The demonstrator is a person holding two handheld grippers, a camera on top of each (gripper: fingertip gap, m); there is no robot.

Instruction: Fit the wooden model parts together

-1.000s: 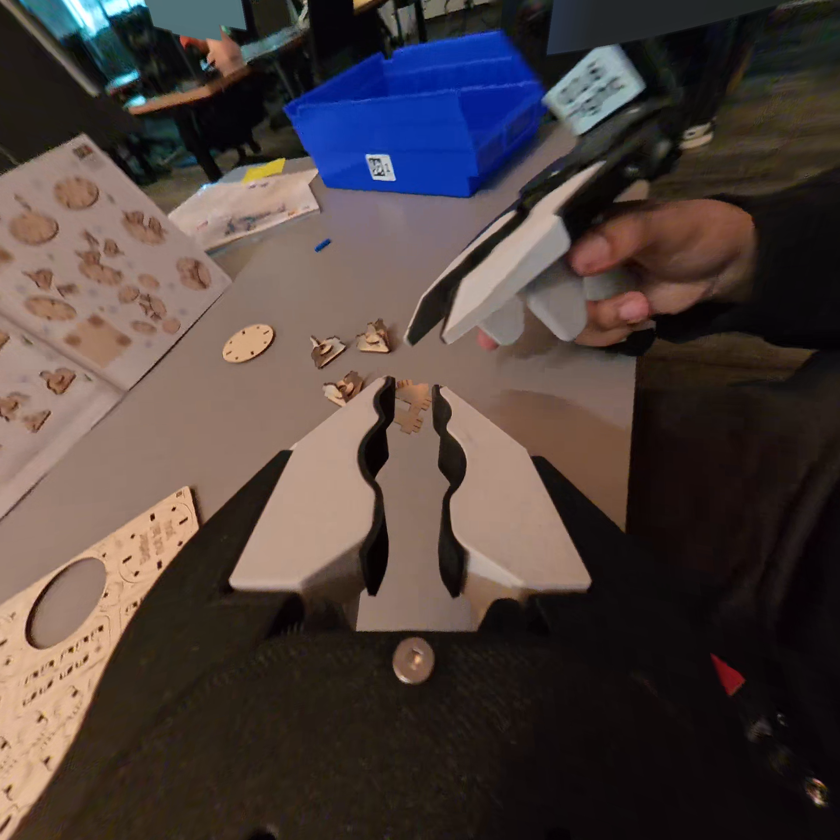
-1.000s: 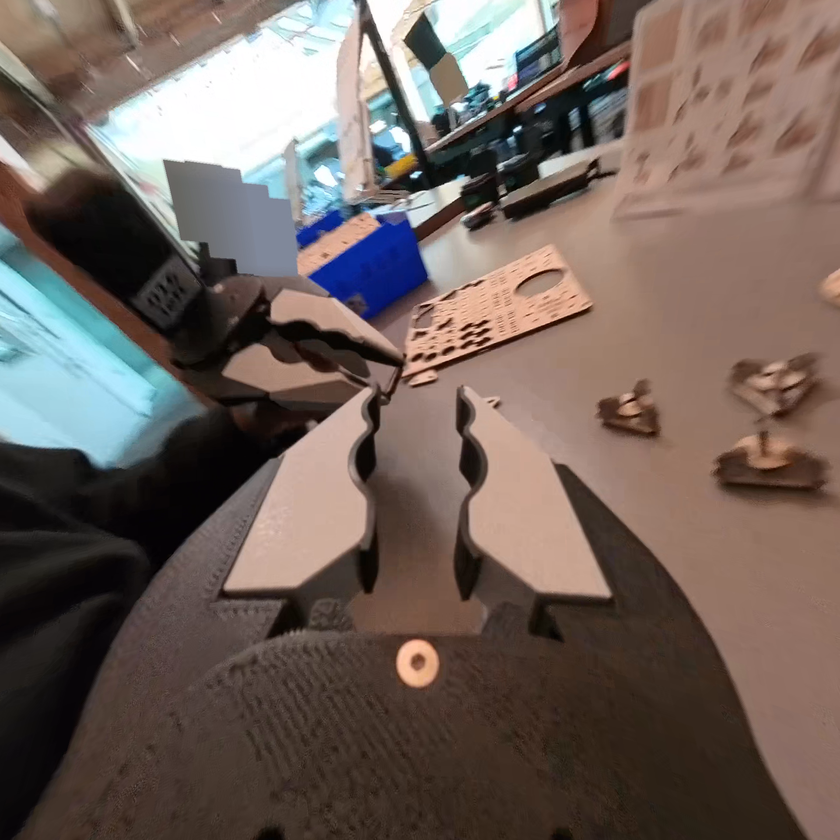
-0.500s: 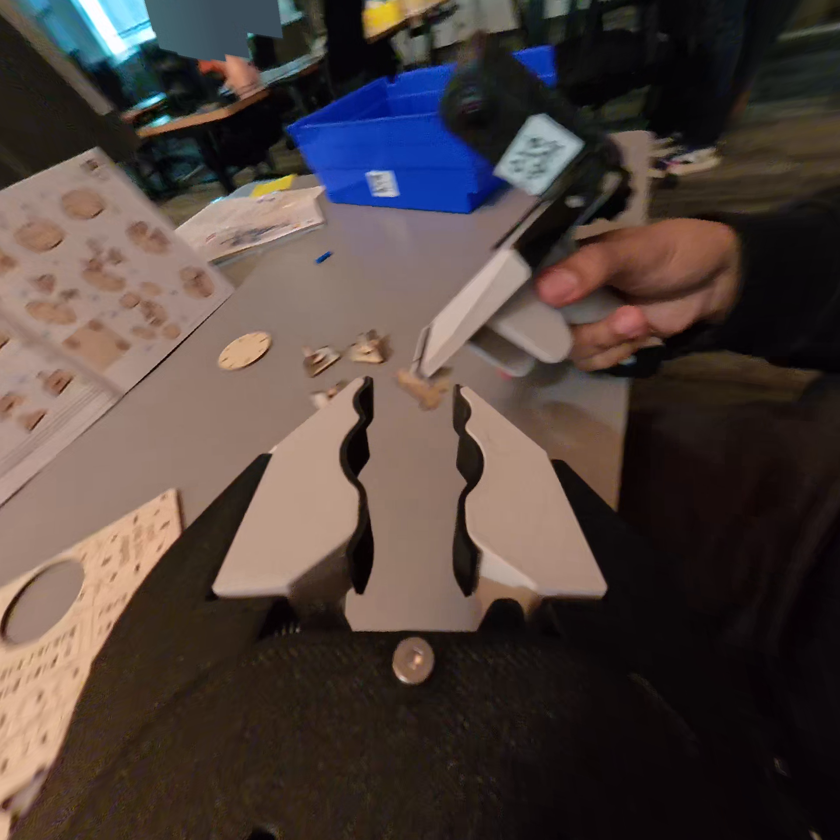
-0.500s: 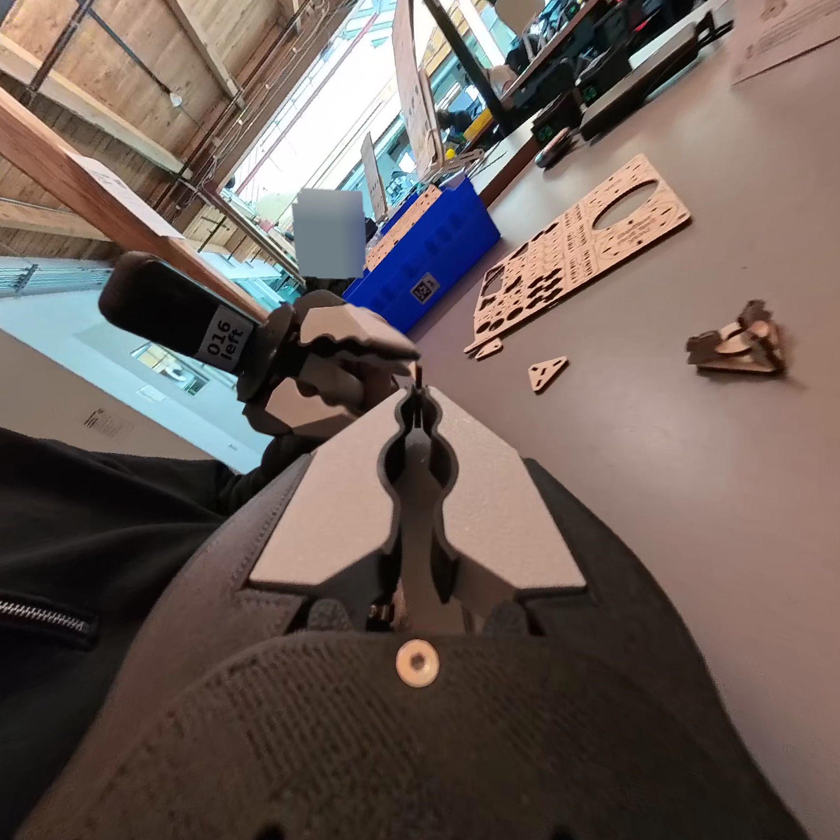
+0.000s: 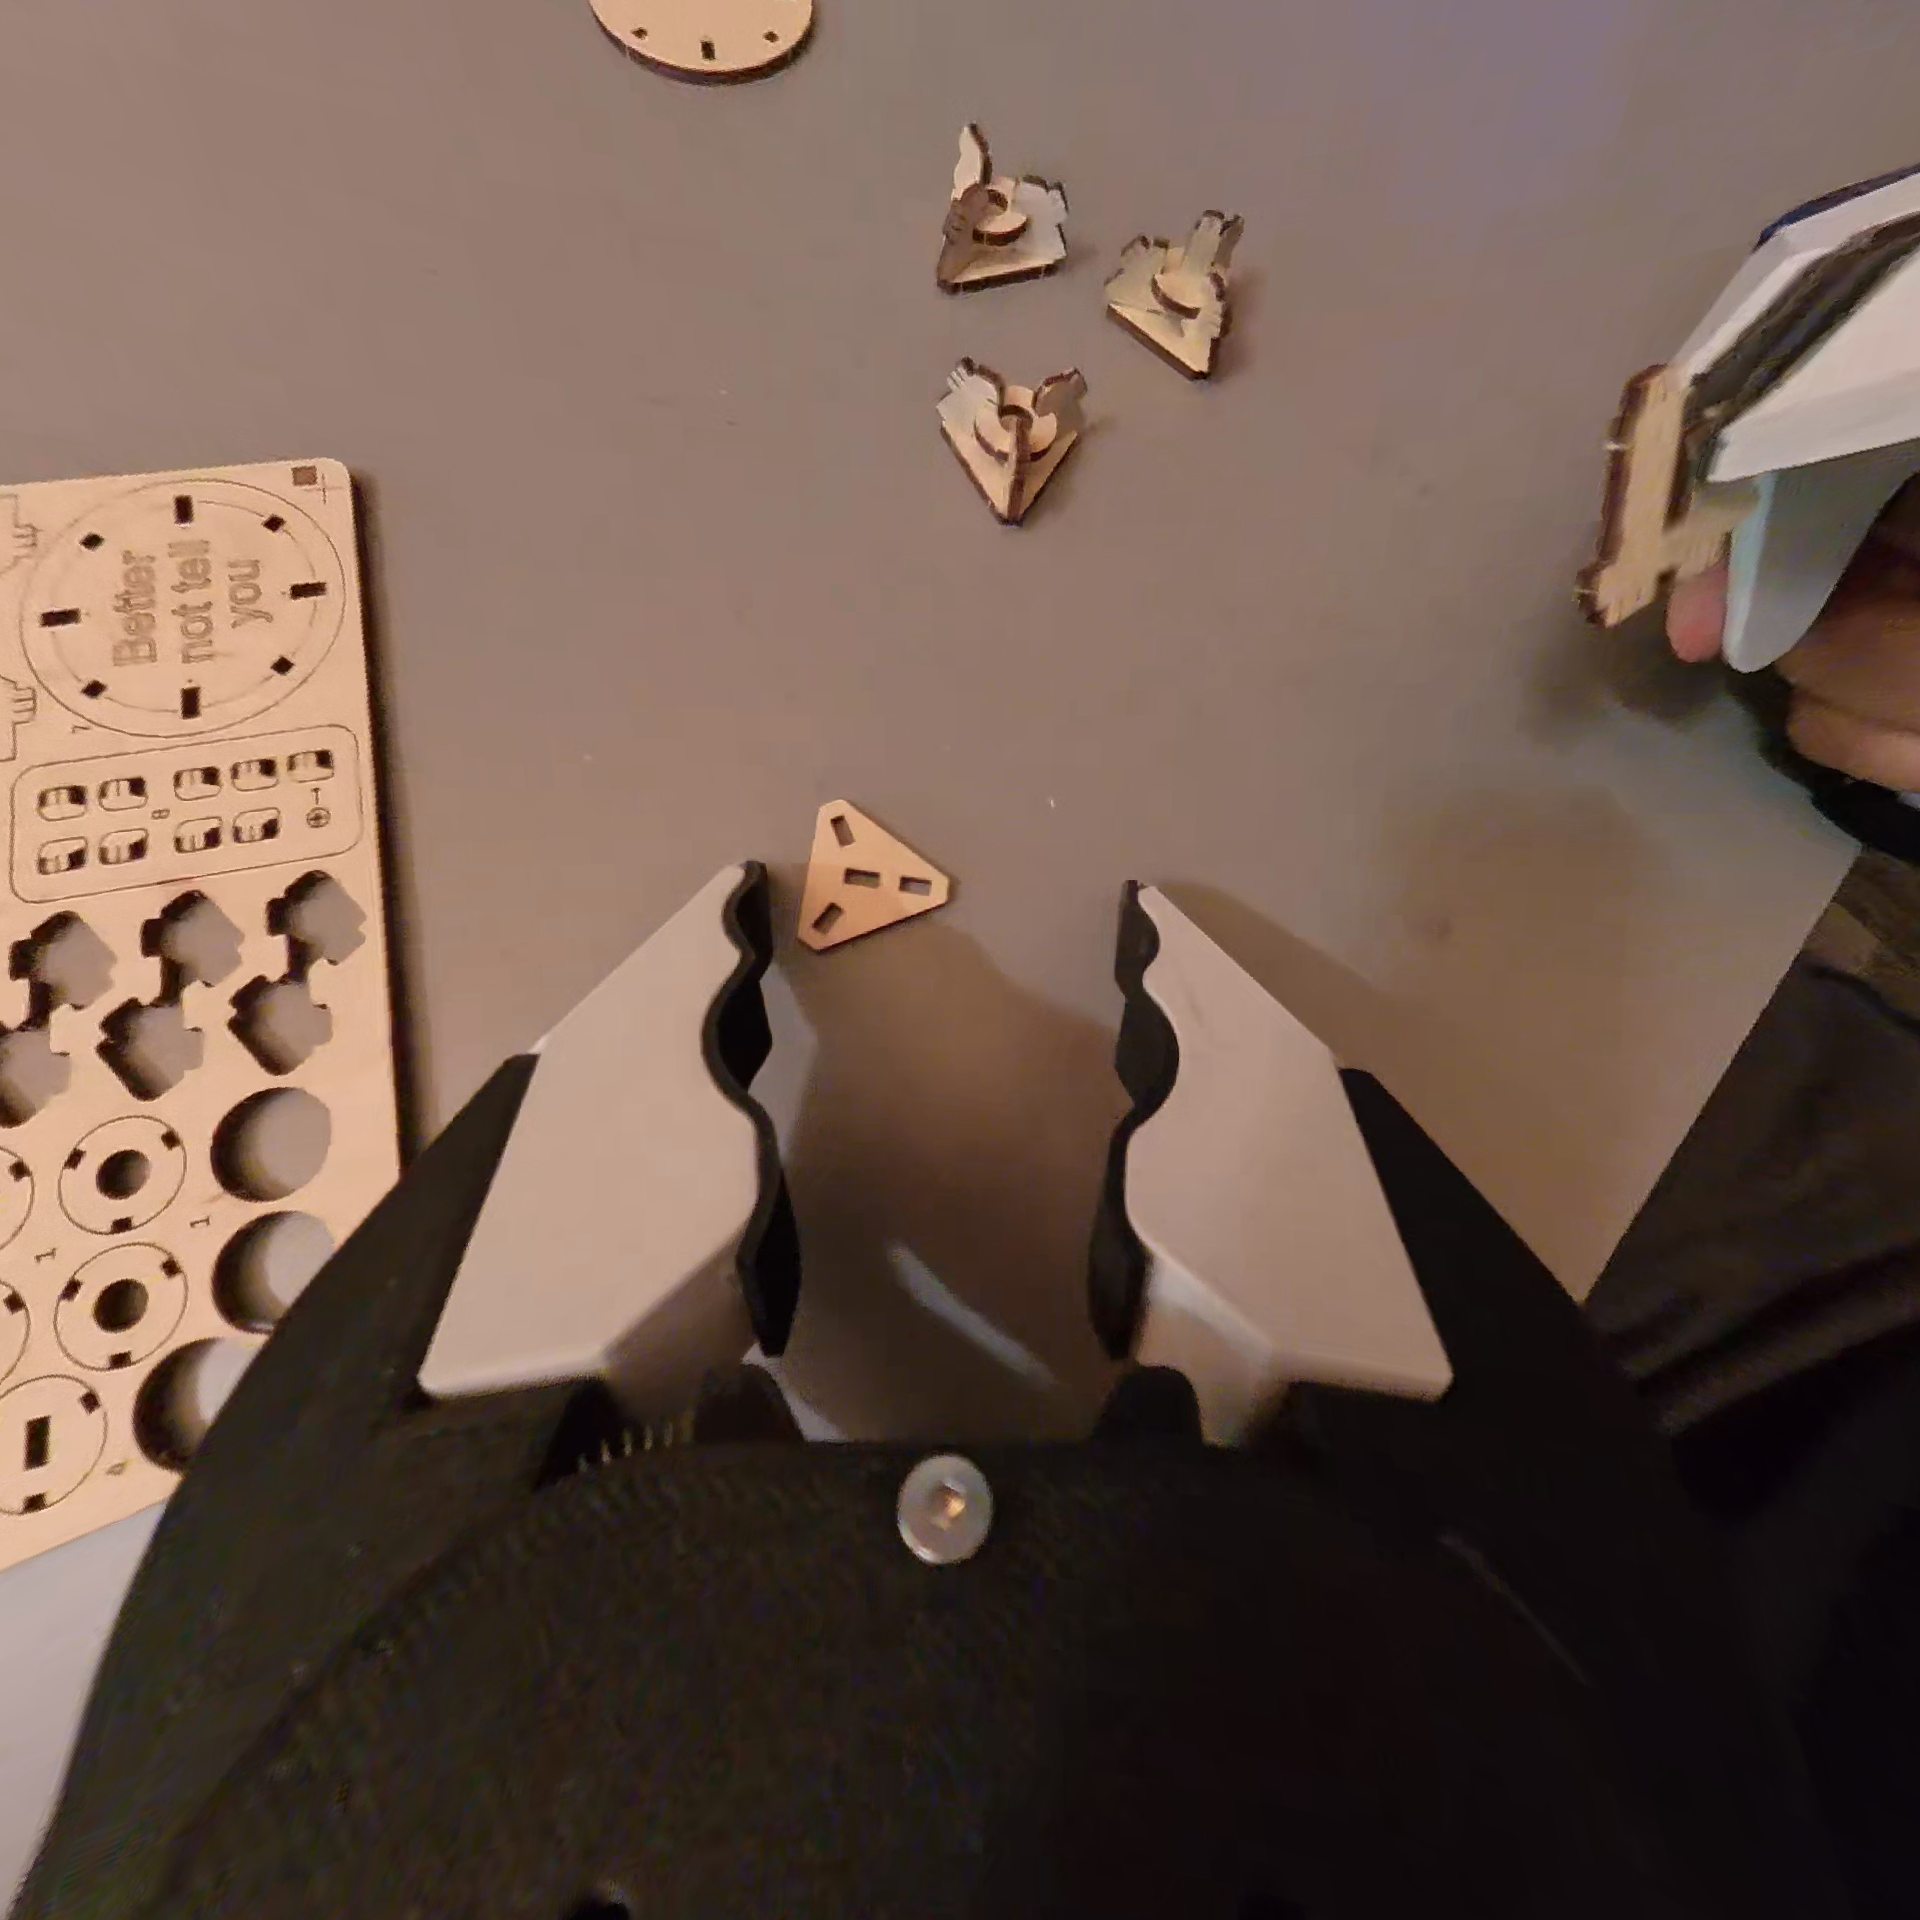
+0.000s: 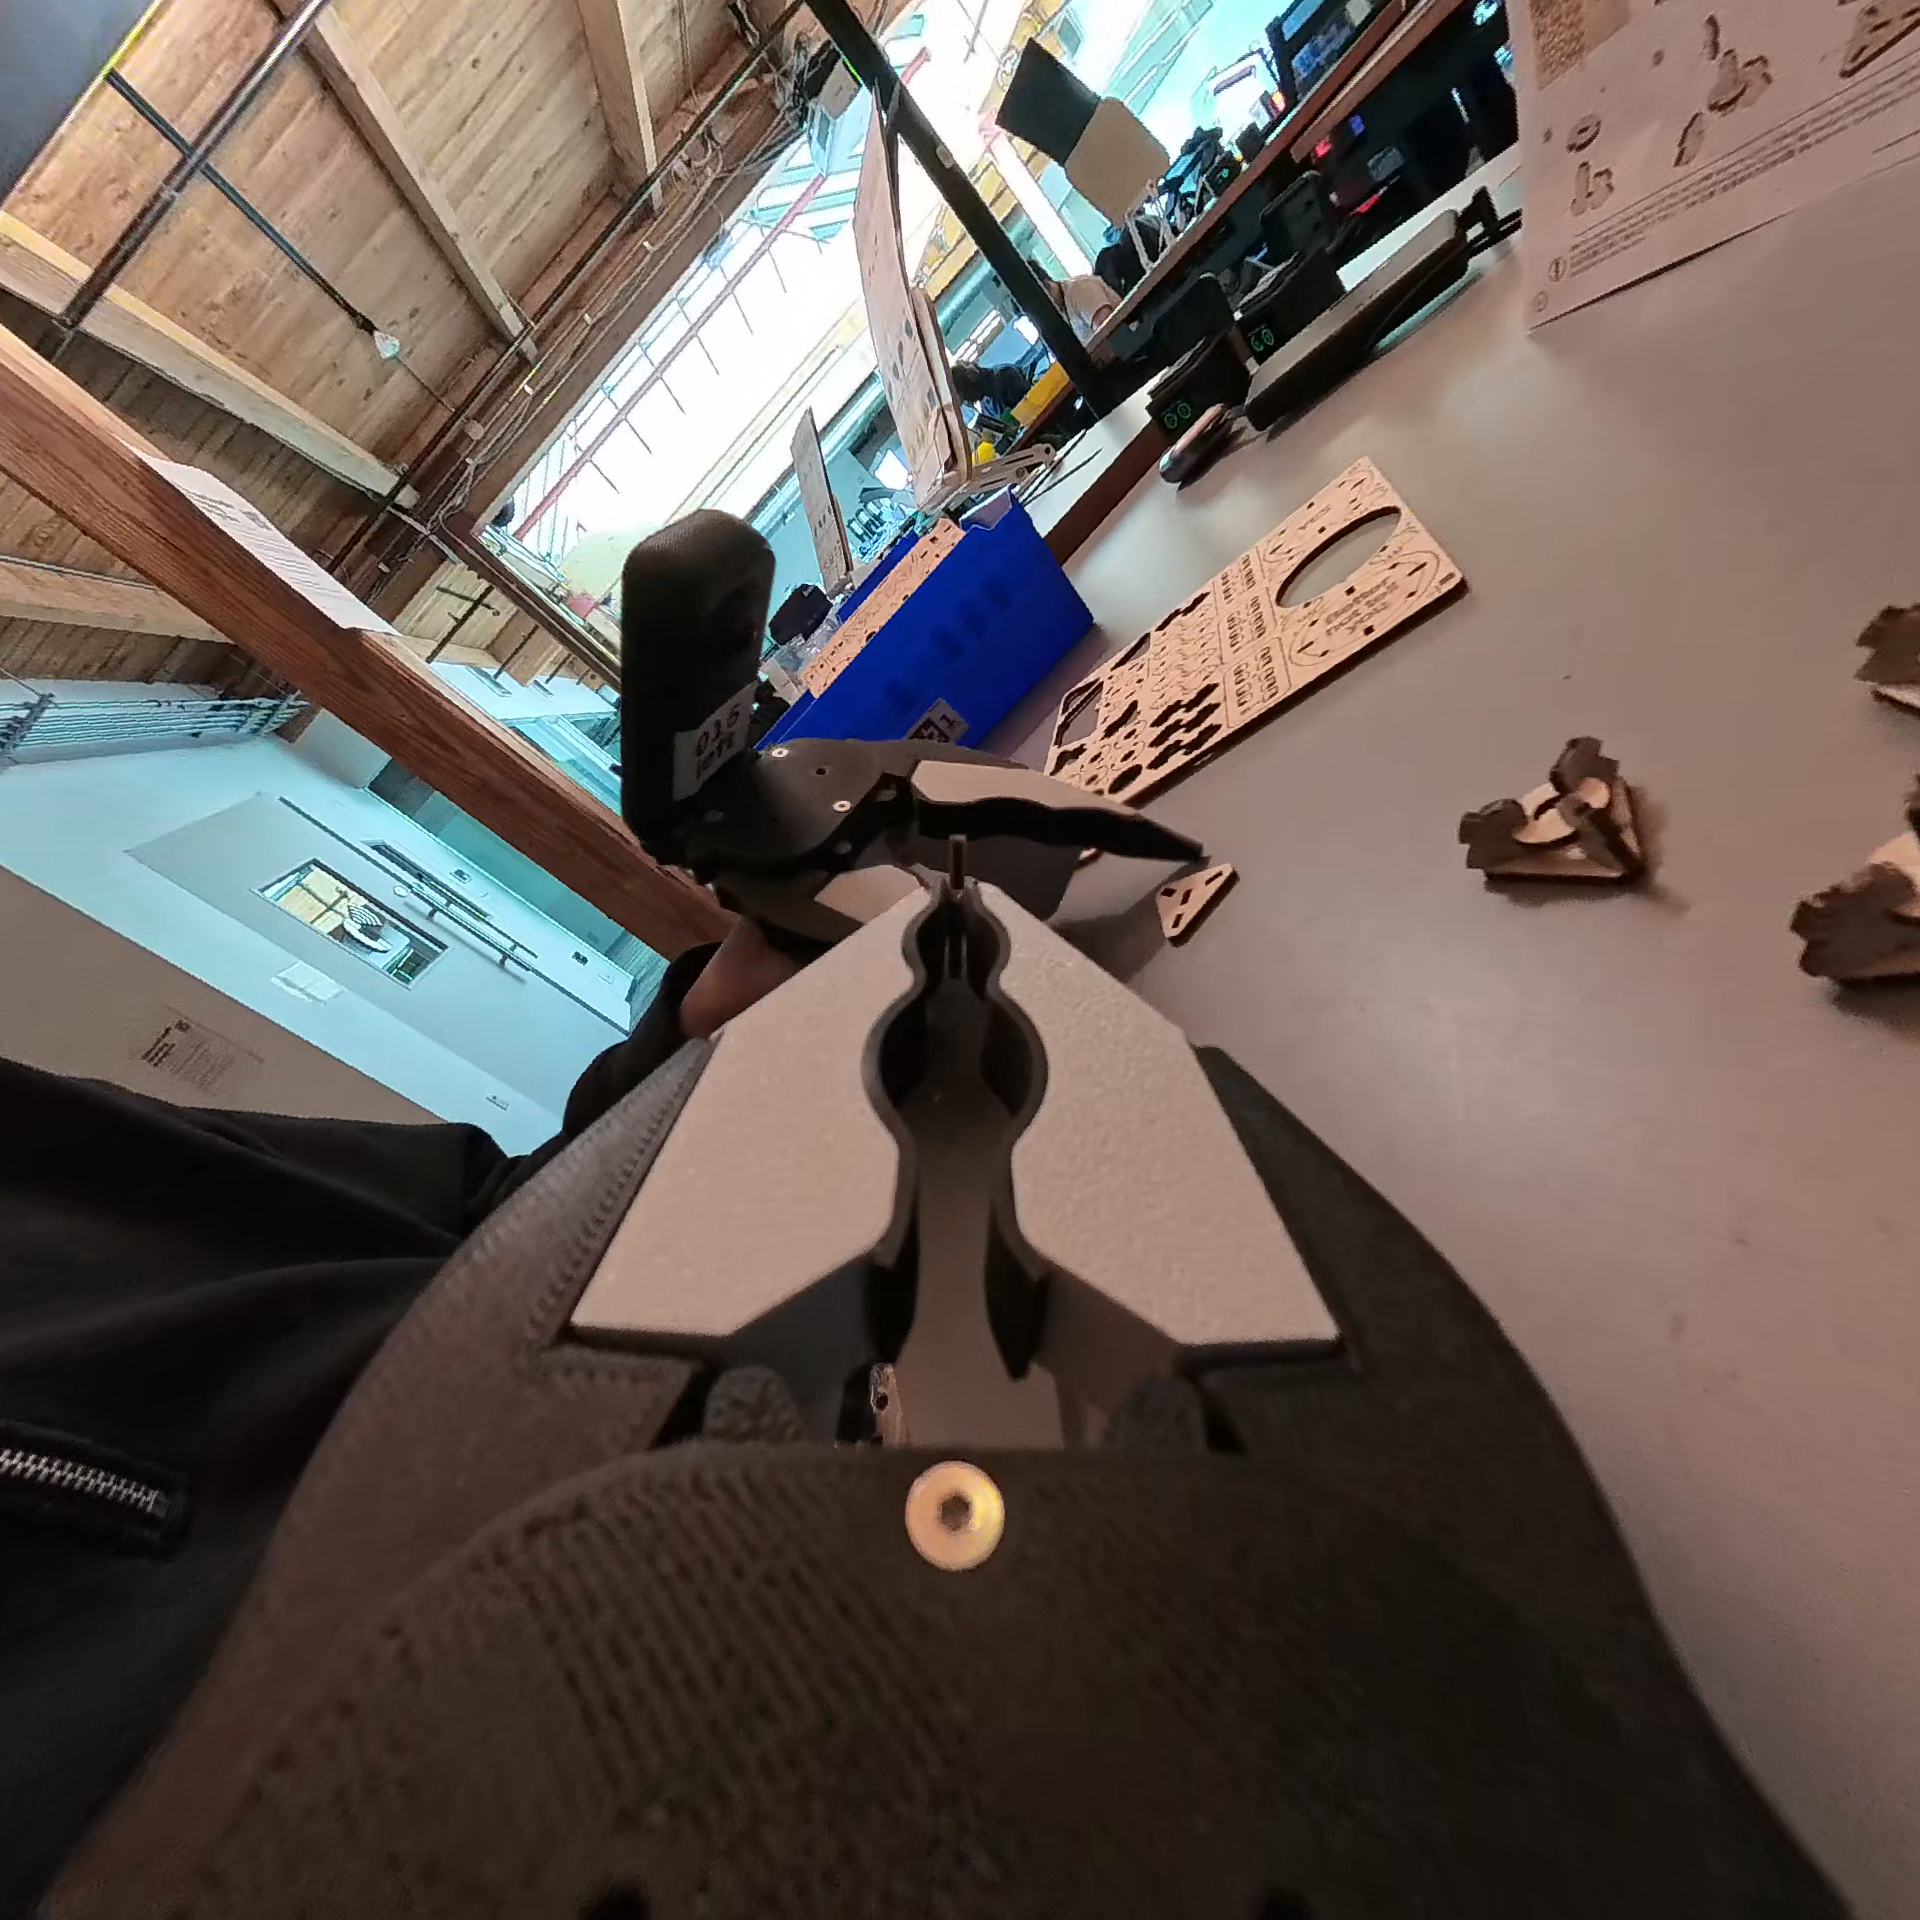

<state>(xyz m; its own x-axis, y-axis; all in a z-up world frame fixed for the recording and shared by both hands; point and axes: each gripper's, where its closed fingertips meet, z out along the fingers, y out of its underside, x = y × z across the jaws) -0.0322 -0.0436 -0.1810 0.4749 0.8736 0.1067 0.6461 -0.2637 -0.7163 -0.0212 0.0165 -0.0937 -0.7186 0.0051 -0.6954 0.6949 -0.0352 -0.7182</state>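
Between the jaws lies a flat triangular plywood piece (image 5: 871, 878), pale and matt with dark cut edges. The smooth grey table (image 5: 623, 416) under it looks matt.

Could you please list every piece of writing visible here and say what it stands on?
I won't copy the wording, but these things bear it:
Wooden sheet: engraved words inside a circle, legible.
White sticker on a black handle: short print.
Label on the blue bin: blurred.
Paper sheet: too small to read.
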